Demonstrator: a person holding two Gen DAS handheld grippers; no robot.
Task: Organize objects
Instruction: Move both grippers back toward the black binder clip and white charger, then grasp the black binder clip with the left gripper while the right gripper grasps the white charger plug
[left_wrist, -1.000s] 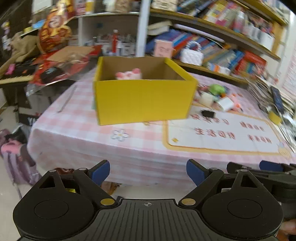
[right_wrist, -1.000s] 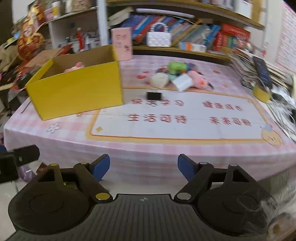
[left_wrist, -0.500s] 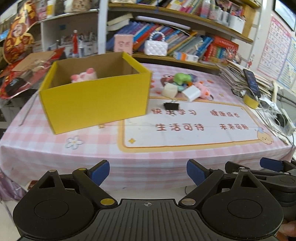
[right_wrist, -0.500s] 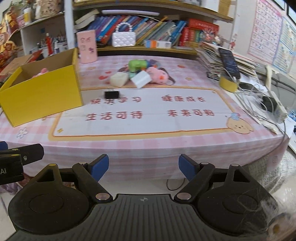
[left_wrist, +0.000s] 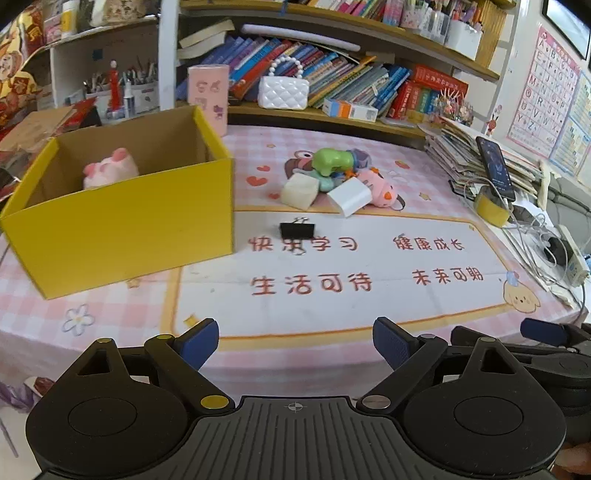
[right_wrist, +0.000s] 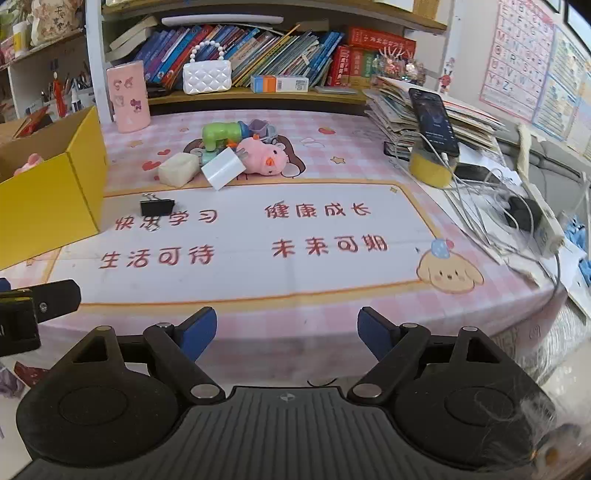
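Note:
A yellow cardboard box (left_wrist: 122, 221) stands open on the table's left with a pink plush toy (left_wrist: 109, 171) inside; the box also shows in the right wrist view (right_wrist: 48, 192). A black binder clip (left_wrist: 297, 230) (right_wrist: 157, 207) lies on the white mat. Behind it sits a pile: a cream block (left_wrist: 300, 191), a white block (left_wrist: 349, 195), a pink plush (left_wrist: 378, 186) (right_wrist: 262, 155) and a green toy (left_wrist: 330, 158). My left gripper (left_wrist: 295, 341) and right gripper (right_wrist: 286, 330) are both open and empty, at the table's front edge.
A pink cup (right_wrist: 127, 96) stands at the back. A stack of papers with a phone (right_wrist: 434, 120) on a yellow tape roll (right_wrist: 430, 170), and cables with a power strip (right_wrist: 543, 225), fill the right edge. Bookshelves (left_wrist: 332, 81) line the back.
Both wrist views have swung to the right and moved closer to the table, so the box has shifted left and the toy pile sits nearer the centre. Both grippers stayed open.

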